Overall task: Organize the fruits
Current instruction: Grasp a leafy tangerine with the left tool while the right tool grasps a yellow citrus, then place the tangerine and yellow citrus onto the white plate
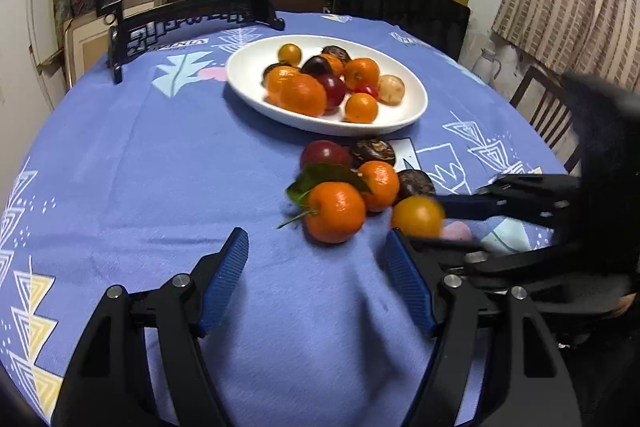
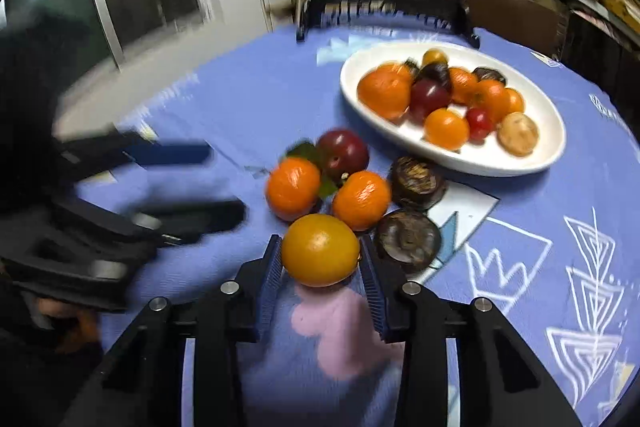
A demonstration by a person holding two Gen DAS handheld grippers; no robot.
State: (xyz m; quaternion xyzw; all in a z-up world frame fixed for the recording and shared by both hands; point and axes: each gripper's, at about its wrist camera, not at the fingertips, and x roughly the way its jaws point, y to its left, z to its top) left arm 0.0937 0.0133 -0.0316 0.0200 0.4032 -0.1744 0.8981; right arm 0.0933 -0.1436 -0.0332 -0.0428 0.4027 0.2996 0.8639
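Right wrist view: right gripper (image 2: 320, 259) clamps a yellow-orange fruit (image 2: 320, 250) between both blue pads (image 2: 269, 281), just above the desk (image 2: 248, 95) with its blue patterned cloth. Fruit sits at the near edge of a loose cluster: 2 tangerines (image 2: 293, 187), 1 with green leaves, a red plum (image 2: 345, 155) behind them, 2 dark brown round fruits (image 2: 408, 241) to the right. White oval plate (image 2: 558, 143) lies beyond the cluster, holding tangerines, plums, small yellow and red fruits, 1 pale tan fruit. Left gripper (image 1: 316, 267) hangs over bare cloth, jaws spread wide, holding nothing, near the leafy tangerine (image 1: 335, 211). Round painted screen on a black stand (image 1: 192, 15) stands at the far desk edge.
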